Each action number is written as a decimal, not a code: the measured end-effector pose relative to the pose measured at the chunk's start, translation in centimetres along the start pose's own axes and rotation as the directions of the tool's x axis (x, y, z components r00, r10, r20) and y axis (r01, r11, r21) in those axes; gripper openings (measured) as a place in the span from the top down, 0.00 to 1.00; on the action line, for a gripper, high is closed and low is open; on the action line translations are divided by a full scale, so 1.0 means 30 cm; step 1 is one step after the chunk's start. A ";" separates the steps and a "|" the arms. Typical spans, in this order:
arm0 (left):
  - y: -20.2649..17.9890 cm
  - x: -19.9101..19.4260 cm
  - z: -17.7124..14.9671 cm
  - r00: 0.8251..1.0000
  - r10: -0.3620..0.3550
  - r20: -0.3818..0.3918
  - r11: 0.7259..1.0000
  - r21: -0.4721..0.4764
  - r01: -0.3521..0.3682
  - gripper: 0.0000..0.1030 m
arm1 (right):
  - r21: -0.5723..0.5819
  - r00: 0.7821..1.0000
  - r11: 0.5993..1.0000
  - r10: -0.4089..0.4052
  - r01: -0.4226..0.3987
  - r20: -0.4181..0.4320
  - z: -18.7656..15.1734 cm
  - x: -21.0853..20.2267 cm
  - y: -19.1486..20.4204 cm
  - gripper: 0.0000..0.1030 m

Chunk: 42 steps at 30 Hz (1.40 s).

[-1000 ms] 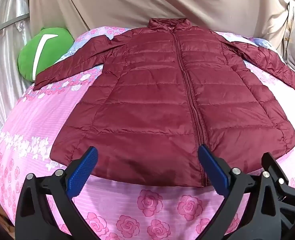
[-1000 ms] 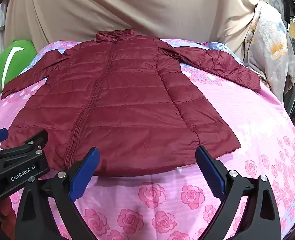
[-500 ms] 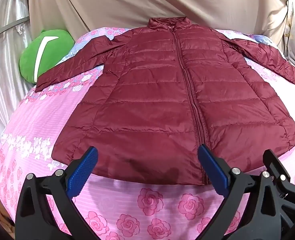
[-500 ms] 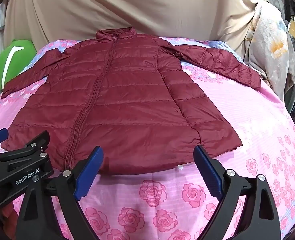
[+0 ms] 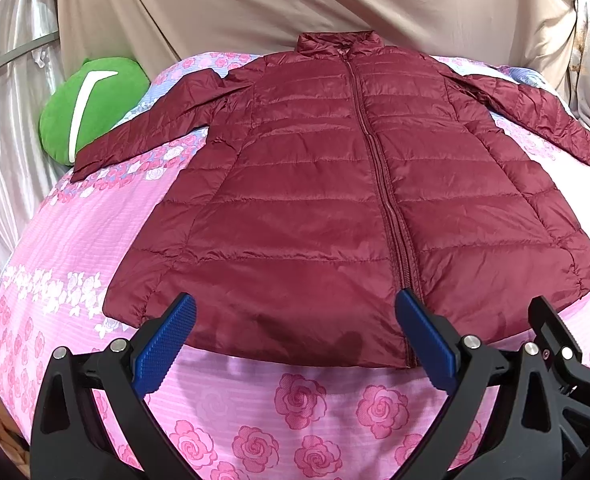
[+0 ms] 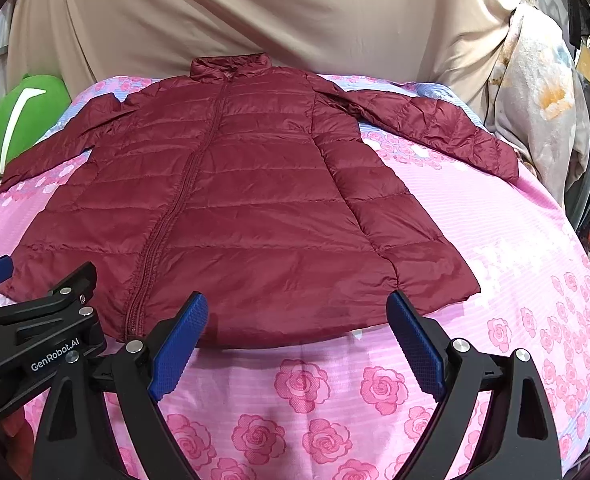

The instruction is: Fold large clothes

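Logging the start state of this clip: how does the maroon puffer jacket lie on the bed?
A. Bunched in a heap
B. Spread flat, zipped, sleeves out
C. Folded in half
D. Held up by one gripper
B: the maroon puffer jacket lies flat with its zipper closed, sleeves spread; both grippers open, short of its hem.

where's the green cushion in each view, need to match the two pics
Left wrist view: the green cushion sits upper left, just past the cuff of the jacket sleeve on that side.
Right wrist view: the green cushion is at the far left edge, beside the same sleeve of the jacket.
Shared landmark: the jacket collar, top centre against the beige cloth in both.
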<state>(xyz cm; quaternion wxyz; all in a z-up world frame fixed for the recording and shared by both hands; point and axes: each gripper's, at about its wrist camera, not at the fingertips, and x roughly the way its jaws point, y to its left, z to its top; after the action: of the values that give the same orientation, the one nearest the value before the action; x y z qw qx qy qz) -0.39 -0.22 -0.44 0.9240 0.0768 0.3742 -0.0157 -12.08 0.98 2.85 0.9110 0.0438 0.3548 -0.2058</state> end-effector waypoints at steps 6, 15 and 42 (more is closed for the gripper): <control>-0.002 0.000 -0.001 1.000 0.001 0.000 1.000 0.001 -0.001 0.06 | 0.001 1.000 1.000 -0.002 0.002 0.001 0.000 -0.003 -0.001 0.13; -0.004 0.000 -0.002 1.000 0.002 0.000 1.000 0.001 -0.002 0.06 | 0.002 1.000 1.000 -0.004 0.004 0.002 0.000 -0.007 -0.004 0.13; -0.005 0.004 -0.017 1.000 0.005 -0.002 1.000 0.006 -0.005 0.06 | 0.002 1.000 1.000 -0.005 0.005 -0.002 -0.006 -0.007 -0.008 0.13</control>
<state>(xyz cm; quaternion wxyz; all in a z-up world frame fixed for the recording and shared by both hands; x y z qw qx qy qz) -0.66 -0.28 -0.92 0.9235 0.0803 0.3748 -0.0145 -12.42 0.87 2.87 0.9100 0.0440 0.3556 -0.2086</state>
